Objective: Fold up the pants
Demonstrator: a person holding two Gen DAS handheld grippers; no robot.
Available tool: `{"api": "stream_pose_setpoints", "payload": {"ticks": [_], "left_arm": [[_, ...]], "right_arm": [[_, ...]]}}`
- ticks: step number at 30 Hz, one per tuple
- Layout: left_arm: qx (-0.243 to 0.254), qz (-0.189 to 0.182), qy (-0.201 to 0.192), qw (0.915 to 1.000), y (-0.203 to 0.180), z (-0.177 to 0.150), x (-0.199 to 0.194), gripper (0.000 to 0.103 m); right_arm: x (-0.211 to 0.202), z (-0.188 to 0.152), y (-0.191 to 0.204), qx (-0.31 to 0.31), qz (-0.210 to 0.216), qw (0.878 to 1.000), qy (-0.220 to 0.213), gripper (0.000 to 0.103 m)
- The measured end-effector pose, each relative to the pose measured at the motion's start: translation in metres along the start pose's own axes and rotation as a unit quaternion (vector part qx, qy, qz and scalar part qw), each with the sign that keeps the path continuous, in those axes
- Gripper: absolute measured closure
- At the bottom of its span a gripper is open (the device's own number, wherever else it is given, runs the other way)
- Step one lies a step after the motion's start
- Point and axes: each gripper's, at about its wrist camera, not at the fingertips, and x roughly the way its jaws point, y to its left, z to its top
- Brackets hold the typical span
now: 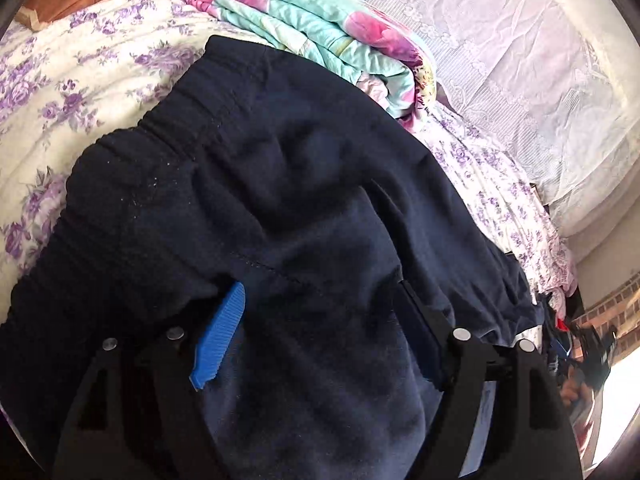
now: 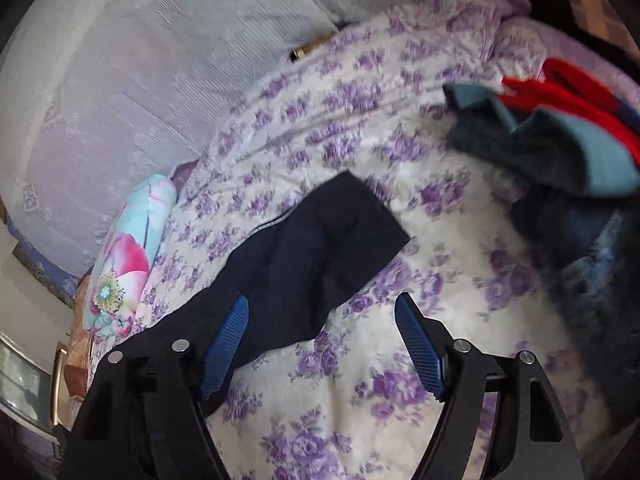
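Nearest your left wrist camera, the left gripper (image 1: 320,320) points down onto the dark navy fabric pants (image 1: 280,200). Its black jaws stand apart, released; one blue ribbed pad (image 1: 220,334) shows clearly, the other is in shadow, and cloth lies under and between them without being pinched. The elastic waistband (image 1: 132,148) of the pants runs across the upper left of that view.

The pants rest on a bed spread with a cream sheet printed with purple flowers (image 1: 80,92). A folded quilt in turquoise and pink floral print (image 1: 320,36) lies at the far edge of the pants, touching them. Behind it hangs pale lace fabric (image 1: 520,60).

From your right wrist camera, the right gripper (image 2: 322,340) also tilts down with jaws spread, holding nothing. One leg end of the pants (image 2: 320,248) lies beside its left pad (image 2: 224,348); bare sheet lies between the pads. A heap of teal, red and dark clothing (image 2: 560,140) sits well apart at the right.
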Motion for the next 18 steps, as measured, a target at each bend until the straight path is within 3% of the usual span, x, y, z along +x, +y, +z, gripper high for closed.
{"api": "stream_pose_setpoints", "payload": {"ticks": [3,4,5,6,8,11,13,16,18], "left_arm": [[0.015,0.013,-0.005,0.9998,-0.007,-0.002,0.002,0.026],[0.018,0.013,-0.005,0.9997,-0.008,-0.002,0.003,0.025],[0.02,0.013,-0.005,0.9997,-0.008,-0.003,0.003,0.024],[0.02,0.012,-0.005,0.9997,-0.008,-0.003,0.003,0.024],[0.018,0.009,-0.005,0.9998,-0.006,-0.003,0.002,0.024],[0.018,0.009,-0.004,0.9998,-0.005,-0.002,0.002,0.024],[0.02,0.013,-0.004,0.9997,-0.006,-0.002,0.002,0.024],[0.024,0.016,-0.003,0.9996,-0.007,-0.003,0.002,0.023],[0.025,0.015,-0.002,0.9996,-0.007,-0.003,0.002,0.023]], "right_arm": [[0.045,0.0,-0.008,0.038,-0.012,0.999,0.019,0.026],[0.05,-0.001,-0.006,0.028,-0.016,0.999,0.006,0.033],[0.051,0.0,-0.003,0.009,-0.029,1.0,-0.008,0.06],[0.048,0.001,-0.003,-0.007,-0.034,0.999,-0.015,0.076],[0.023,0.002,-0.011,-0.009,-0.016,0.998,-0.052,0.09],[-0.026,0.006,-0.023,-0.039,0.01,0.995,-0.087,0.091],[-0.03,0.001,-0.041,-0.029,-0.004,0.998,-0.059,0.091],[0.0,-0.016,-0.073,-0.013,-0.036,0.999,0.013,0.088],[-0.007,-0.019,-0.076,-0.015,-0.018,1.0,-0.004,0.086]]}}
